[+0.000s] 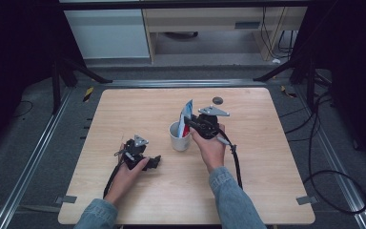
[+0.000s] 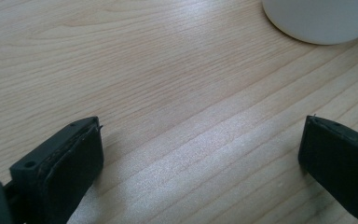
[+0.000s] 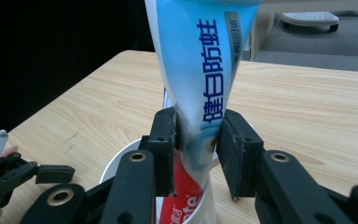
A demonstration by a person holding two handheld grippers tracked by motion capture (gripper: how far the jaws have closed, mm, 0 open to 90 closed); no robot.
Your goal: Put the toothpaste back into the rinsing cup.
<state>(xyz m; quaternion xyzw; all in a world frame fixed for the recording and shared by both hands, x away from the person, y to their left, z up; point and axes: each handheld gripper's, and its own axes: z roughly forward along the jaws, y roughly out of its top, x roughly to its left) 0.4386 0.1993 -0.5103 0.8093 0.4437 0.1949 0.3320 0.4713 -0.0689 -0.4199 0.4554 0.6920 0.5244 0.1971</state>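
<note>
R gripper [image 3: 196, 140] apparently pinching toothpaste tube [image 3: 200, 70] over cup [image 1: 179, 137].

Near centre frame on the table [image 1: 248, 191]: cup [image 1: 178, 140], with toothpaste tube [image 1: 187, 117] standing in it. Right gripper [image 1: 190, 125] just right of cup, left gripper [image 1: 156, 162] lower left, small disc [image 1: 218, 100] above right.

Glossy plastic tube [image 3: 200, 93], matt wood table [image 1: 138, 109]
</note>
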